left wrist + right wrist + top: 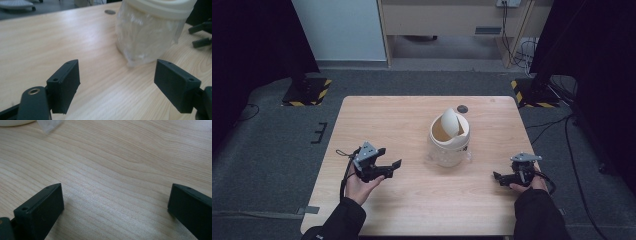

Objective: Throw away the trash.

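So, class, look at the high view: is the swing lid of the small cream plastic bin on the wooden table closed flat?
No, the swing lid of the small cream plastic bin is tipped up, showing the opening.

1. My left gripper [117, 82] takes up the bottom of the frame, its two black jaws spread wide apart with bare wood between them.
2. The wooden table [50, 42] runs pale and grained from the lower edge to the upper left of the frame.
3. A cream bin [147, 35] lined with a clear plastic bag stands upright at upper right, beyond my jaws and apart from them; its cream rim crosses the top edge.
4. A small dark round disc [110, 11] lies on the table at top centre, just left of the bin.
5. My other gripper [203, 35] shows as dark jaws at the right edge, past the bin.
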Available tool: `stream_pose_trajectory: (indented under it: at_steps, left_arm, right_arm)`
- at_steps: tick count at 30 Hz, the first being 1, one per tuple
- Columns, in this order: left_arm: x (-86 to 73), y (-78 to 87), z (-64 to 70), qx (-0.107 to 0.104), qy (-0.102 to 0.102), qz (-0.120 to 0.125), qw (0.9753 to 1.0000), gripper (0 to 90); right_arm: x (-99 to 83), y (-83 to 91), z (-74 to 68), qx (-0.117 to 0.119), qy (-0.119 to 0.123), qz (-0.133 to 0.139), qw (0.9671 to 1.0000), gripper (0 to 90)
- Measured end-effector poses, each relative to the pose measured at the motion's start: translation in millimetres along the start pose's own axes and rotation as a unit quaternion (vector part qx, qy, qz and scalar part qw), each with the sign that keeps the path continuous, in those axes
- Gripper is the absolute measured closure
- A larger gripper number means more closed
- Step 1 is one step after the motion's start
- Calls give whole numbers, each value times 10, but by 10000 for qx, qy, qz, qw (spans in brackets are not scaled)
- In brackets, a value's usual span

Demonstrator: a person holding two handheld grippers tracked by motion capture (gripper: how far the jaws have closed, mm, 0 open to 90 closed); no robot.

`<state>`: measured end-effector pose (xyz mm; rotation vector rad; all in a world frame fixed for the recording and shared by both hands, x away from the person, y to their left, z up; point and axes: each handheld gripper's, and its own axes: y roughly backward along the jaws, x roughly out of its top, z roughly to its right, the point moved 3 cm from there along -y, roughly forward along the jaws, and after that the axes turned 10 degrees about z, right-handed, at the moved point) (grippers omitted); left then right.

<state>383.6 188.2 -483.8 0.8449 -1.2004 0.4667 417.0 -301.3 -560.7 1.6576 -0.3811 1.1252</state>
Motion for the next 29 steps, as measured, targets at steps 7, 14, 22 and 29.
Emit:
stream_pose_trajectory:
  at_steps: [7,14,22,29]
  left_arm:
    - [-284,136,-231,301,23,-503,9983,169]
    - [-478,196,-473,686,105,-1012,9924,139]
    - [-644,228,-629,1041,245,-1574,9817,92]
    - [-690,210,-674,1078,262,-1621,9805,63]
  right_arm:
    - [0,0,1,-5,3,1,10000,6]
    - [0,0,0,-1,2,0,10000,6]
    - [0,0,0,-3,0,-1,10000,6]
    - [0,0,1,-1,9,1,10000,5]
